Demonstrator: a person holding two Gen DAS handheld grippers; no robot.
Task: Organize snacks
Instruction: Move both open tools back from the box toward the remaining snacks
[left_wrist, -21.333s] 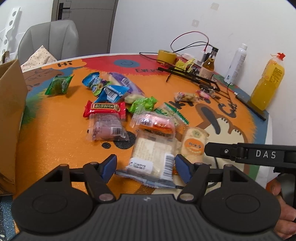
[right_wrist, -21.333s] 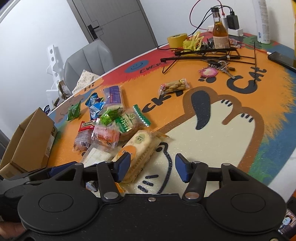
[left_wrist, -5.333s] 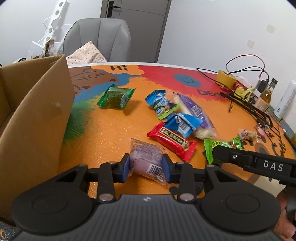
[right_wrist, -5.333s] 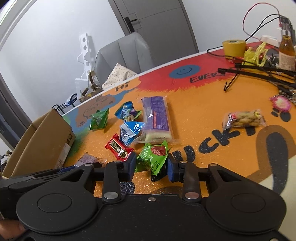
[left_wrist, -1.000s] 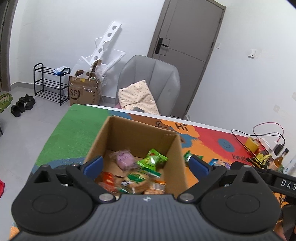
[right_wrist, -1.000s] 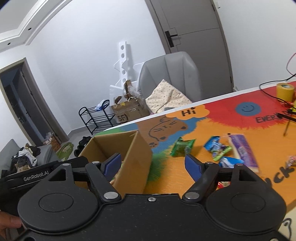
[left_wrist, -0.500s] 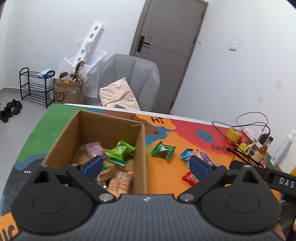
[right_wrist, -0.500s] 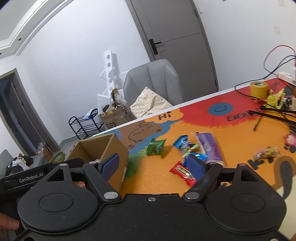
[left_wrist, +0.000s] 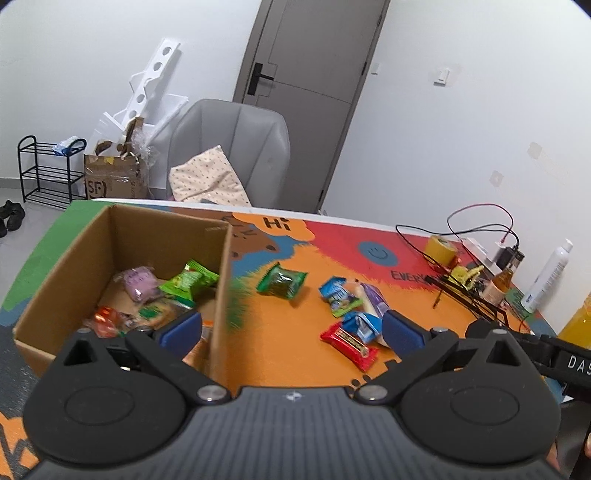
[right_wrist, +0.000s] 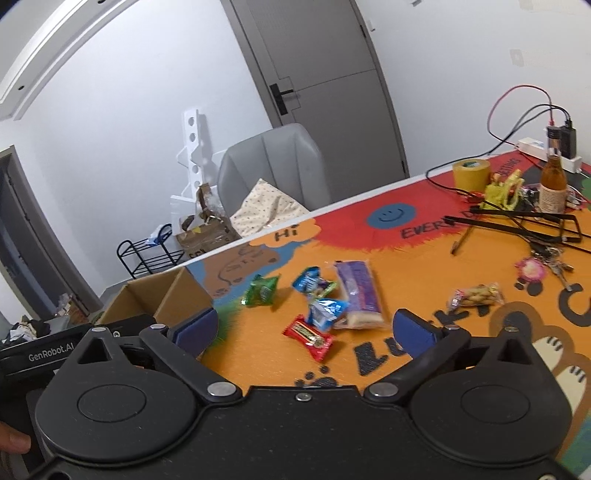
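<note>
A cardboard box (left_wrist: 221, 280) (right_wrist: 173, 295) stands at the left of the colourful table and holds several snack packets, among them a purple one (left_wrist: 138, 282) and a light green one (left_wrist: 188, 282). On the orange area lie a dark green packet (left_wrist: 282, 282) (right_wrist: 260, 291), a red bar (left_wrist: 349, 345) (right_wrist: 308, 338), blue packets (left_wrist: 362, 325) (right_wrist: 325, 312) and a purple-wrapped bar (right_wrist: 358, 291). A peanut packet (right_wrist: 474, 295) lies farther right. My left gripper (left_wrist: 291, 328) hangs open and empty over the box's right wall. My right gripper (right_wrist: 303, 330) is opening, nothing between its jaws, above the red bar.
At the far right of the table are a tape roll (right_wrist: 471, 173), a brown bottle (right_wrist: 552, 188), black wire racks (right_wrist: 517, 218), keys (right_wrist: 546, 262), cables, a white bottle (left_wrist: 546, 277) and an orange bottle (left_wrist: 576, 325). A grey chair (left_wrist: 236, 147) stands behind the table.
Both views have swung right, from the box toward the loose snacks. The right gripper's jaws have spread wider. The left gripper stays open and empty.
</note>
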